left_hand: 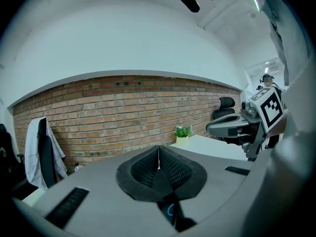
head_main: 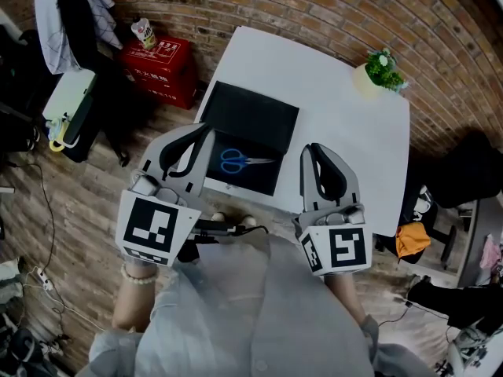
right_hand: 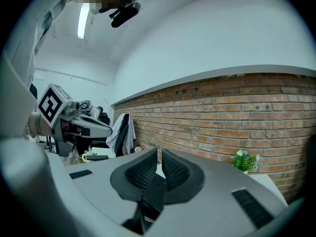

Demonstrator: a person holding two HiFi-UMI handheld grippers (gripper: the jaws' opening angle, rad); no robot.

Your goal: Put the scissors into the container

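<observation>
Blue-handled scissors [head_main: 240, 162] lie flat inside the black container [head_main: 251, 116], a shallow tray at the near left of the white table [head_main: 338, 124]. I hold both grippers above the table's near edge, lifted off it and aimed at the brick wall. My left gripper [head_main: 206, 132] [left_hand: 158, 149] hangs over the tray's left edge with its pads pressed together and nothing between them. My right gripper [head_main: 313, 149] [right_hand: 159, 152] is just right of the tray, its pads all but touching, and it holds nothing. Each gripper view shows the other gripper at its side.
A small potted plant [head_main: 381, 69] [right_hand: 245, 161] stands at the table's far right corner. A red box [head_main: 161, 69] and a chair draped with clothes [head_main: 71, 14] are on the floor to the left. A black office chair [head_main: 464, 171] is at the right.
</observation>
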